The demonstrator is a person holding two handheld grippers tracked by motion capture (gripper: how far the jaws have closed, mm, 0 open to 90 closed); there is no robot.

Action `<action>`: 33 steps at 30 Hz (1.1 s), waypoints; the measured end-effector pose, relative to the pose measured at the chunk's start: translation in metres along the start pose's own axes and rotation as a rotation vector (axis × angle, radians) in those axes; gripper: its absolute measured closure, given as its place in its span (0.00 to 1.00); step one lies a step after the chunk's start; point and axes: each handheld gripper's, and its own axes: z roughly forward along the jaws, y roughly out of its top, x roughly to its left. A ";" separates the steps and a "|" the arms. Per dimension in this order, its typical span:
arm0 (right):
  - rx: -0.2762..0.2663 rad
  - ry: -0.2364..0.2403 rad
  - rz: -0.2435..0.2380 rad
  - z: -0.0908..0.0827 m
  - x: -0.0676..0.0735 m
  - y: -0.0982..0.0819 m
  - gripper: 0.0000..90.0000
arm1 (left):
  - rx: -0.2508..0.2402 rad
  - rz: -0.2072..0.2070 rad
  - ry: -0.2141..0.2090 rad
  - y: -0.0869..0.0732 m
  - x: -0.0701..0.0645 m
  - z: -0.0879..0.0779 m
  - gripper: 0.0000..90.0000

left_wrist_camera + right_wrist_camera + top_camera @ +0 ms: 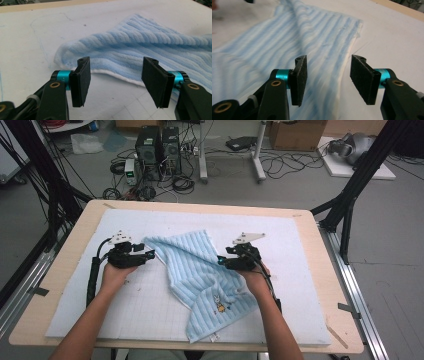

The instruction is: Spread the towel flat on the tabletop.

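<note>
Towel (200,280), pale blue and ribbed, lies rumpled mid-table on the white mat (310,270), a small embroidered animal near its near corner. Left hand-held gripper (149,254) gapes at its far left corner; right hand-held gripper (221,262) hangs open over its right edge, gripping nothing.

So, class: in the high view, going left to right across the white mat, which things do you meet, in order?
Left gripper → blue striped towel → right gripper → bare white mat → wooden table edge.
</note>
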 end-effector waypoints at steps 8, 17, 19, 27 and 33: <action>0.084 -0.052 -0.019 0.056 -0.008 0.017 0.65 | -0.010 -0.019 0.000 -0.003 0.001 -0.002 0.45; 0.139 -0.033 -0.002 0.093 -0.010 0.028 0.89 | -0.011 -0.032 0.003 -0.005 0.004 -0.003 0.46; 0.153 -0.051 -0.034 0.094 -0.011 0.031 0.95 | -0.011 -0.033 0.001 -0.005 0.004 -0.003 0.46; 0.152 -0.373 0.057 0.073 -0.043 0.029 0.96 | 0.003 -0.031 -0.005 -0.007 0.001 -0.003 0.46; 0.111 -0.390 0.164 0.058 -0.057 0.020 0.81 | 0.018 -0.024 -0.026 -0.009 -0.003 0.003 0.46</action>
